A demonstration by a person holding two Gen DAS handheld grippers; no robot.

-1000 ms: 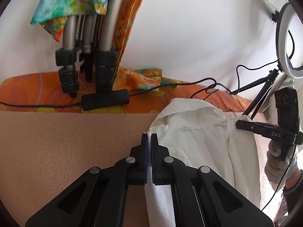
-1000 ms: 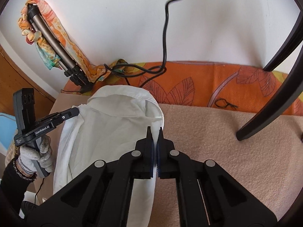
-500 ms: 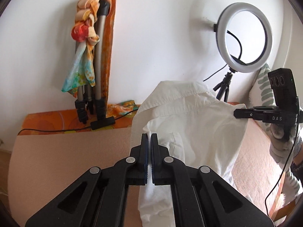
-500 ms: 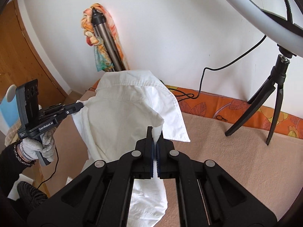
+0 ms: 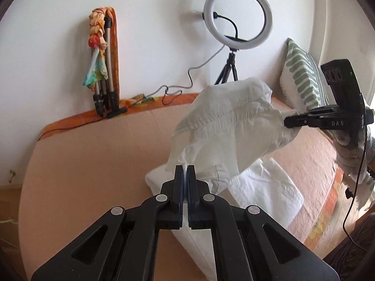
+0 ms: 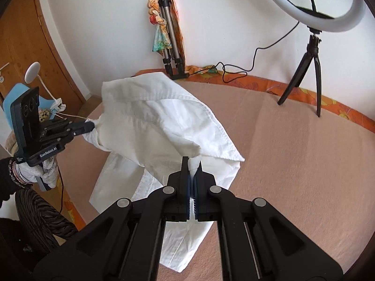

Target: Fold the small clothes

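Both grippers apparently pinch the white shirt.

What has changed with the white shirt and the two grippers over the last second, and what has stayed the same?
The white shirt has gone from lying flat on the peach blanket to being lifted into the air, only its lower part resting there. Both grippers rose and pulled back, so more of the room shows. Unchanged: the left gripper and right gripper each stay clamped on the shirt; the ring light and folded tripod have not moved.

Two wrist fisheyes, close above the bed
Each looks along its claw toward the wall; both share the white shirt and ring light.
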